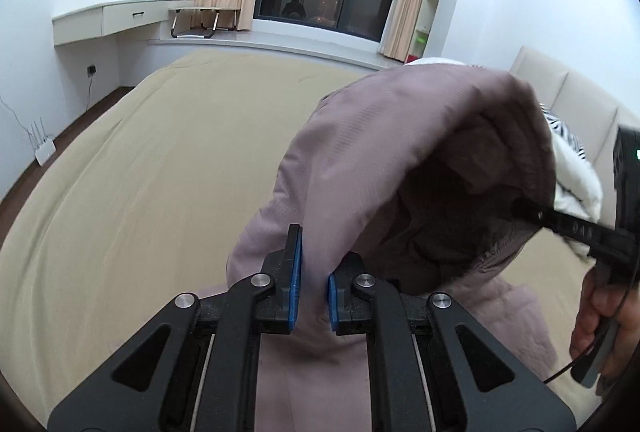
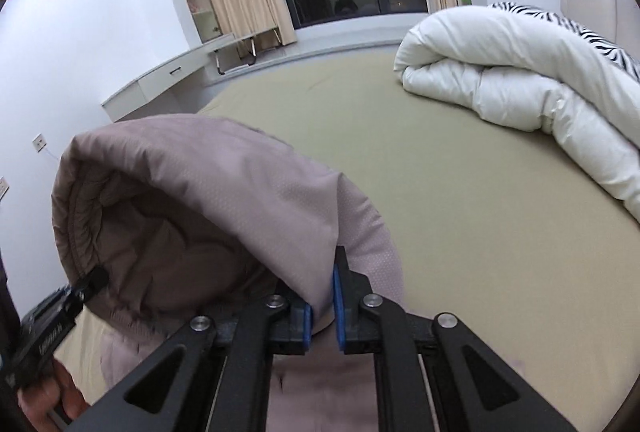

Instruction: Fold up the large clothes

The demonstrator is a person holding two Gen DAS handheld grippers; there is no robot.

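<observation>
A mauve padded jacket (image 1: 400, 152) is held up over the tan bed (image 1: 140, 172), its hem bulging open between the two grippers. My left gripper (image 1: 314, 272) is shut on one edge of the jacket. My right gripper (image 2: 322, 300) is shut on the other edge of the jacket (image 2: 224, 188). The right gripper (image 1: 532, 212) also shows at the right in the left wrist view, its finger tip in the fabric. The left gripper (image 2: 92, 280) shows at the lower left in the right wrist view. The rest of the jacket hangs below, partly hidden.
A rolled white duvet (image 2: 520, 80) with a zebra-print cover lies at the bed's head end, by the padded headboard (image 1: 576, 100). A wall desk (image 1: 104, 20), a folding table (image 1: 204, 20), the window and curtains stand beyond the bed. A router (image 1: 44, 152) sits on the floor.
</observation>
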